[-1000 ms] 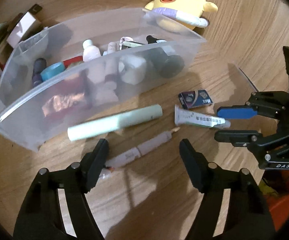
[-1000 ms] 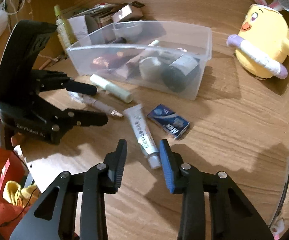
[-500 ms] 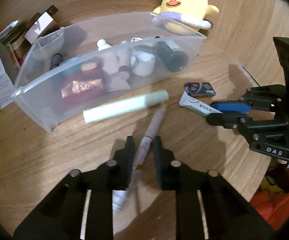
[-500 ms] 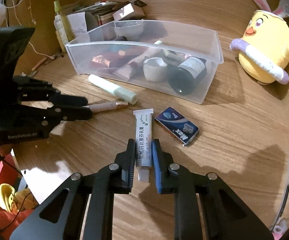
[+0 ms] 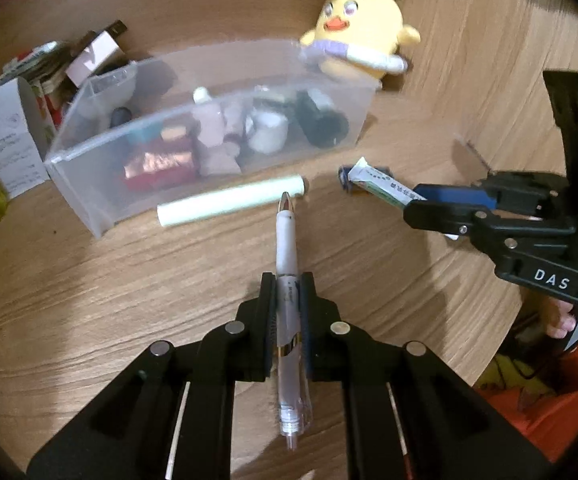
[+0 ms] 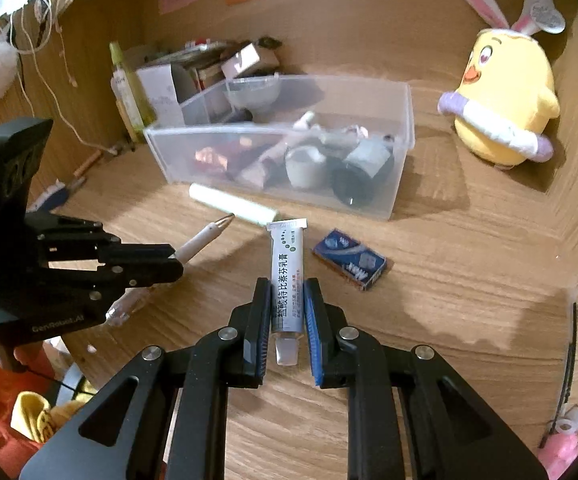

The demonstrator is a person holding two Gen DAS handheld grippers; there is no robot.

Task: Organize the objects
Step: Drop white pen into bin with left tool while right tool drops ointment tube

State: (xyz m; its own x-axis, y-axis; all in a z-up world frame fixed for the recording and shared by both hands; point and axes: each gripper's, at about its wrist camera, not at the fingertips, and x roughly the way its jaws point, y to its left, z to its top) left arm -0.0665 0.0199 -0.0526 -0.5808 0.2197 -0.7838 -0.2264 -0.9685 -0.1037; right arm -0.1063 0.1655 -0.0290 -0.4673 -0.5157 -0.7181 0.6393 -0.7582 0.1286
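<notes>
My left gripper (image 5: 287, 280) is shut on a white and clear pen (image 5: 287, 248) and holds it above the wooden desk, tip pointing at the clear plastic bin (image 5: 101, 184). The pen also shows in the right wrist view (image 6: 205, 238). My right gripper (image 6: 287, 284) is shut on a white ointment tube (image 6: 287, 268), lifted off the desk; it also shows in the left wrist view (image 5: 381, 187). A pale green tube (image 5: 229, 200) lies in front of the bin (image 6: 403, 160), which holds several bottles and jars. A small blue box (image 6: 351, 258) lies right of the tube.
A yellow chick plush (image 6: 503, 104) stands at the back right. Boxes, papers and a green bottle (image 6: 125, 88) crowd the back left behind the bin. A white box (image 5: 5, 144) stands left of the bin. The desk's front edge curves near both grippers.
Both grippers closed on their items, the left on the pen and the right on the ointment tube, and have lifted them off the desk and drawn back from the bin.
</notes>
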